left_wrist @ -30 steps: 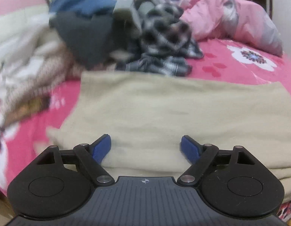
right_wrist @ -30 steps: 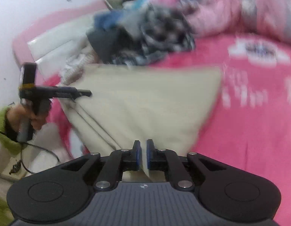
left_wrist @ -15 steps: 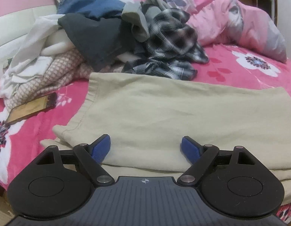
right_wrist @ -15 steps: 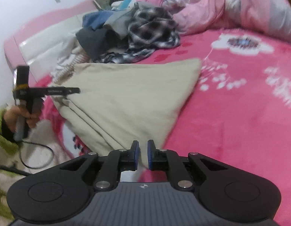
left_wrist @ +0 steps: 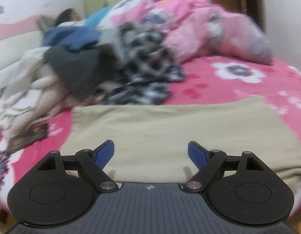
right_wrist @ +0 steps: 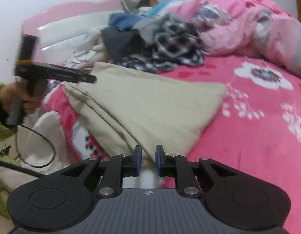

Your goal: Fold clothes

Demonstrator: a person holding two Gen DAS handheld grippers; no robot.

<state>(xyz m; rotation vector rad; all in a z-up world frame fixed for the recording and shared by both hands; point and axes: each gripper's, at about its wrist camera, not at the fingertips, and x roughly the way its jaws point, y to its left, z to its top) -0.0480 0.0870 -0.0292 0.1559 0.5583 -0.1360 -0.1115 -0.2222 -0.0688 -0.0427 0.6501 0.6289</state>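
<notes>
A pink flowered bed (right_wrist: 257, 117) fills both views, one bed with one rumpled pink quilt (right_wrist: 238, 19) at its far end. Against the headboard lies one heap of unfolded clothes (left_wrist: 103, 64); a checked shirt, a dark grey piece, a blue one and some pale ones show in it, though blur keeps the full count out of reach. In front of it, near the bed's edge, lies the one beige garment (right_wrist: 150, 105), already doubled over into layers, flat and smooth.

The fold on this piece looks just finished, and both tools are letting go. The left gripper (left_wrist: 150, 154) hangs above the beige cloth with its jaws wide and nothing between them. The right gripper (right_wrist: 147, 157) sits at the garment's near corner; its jaws have just been opening to a narrow gap, and the cloth's tip lies close by, not pinched.

Next likely comes either another fold across the beige piece or setting it aside and drawing one item from the heap.

One flat dark card or booklet (left_wrist: 27, 138) lies beside the heap.
</notes>
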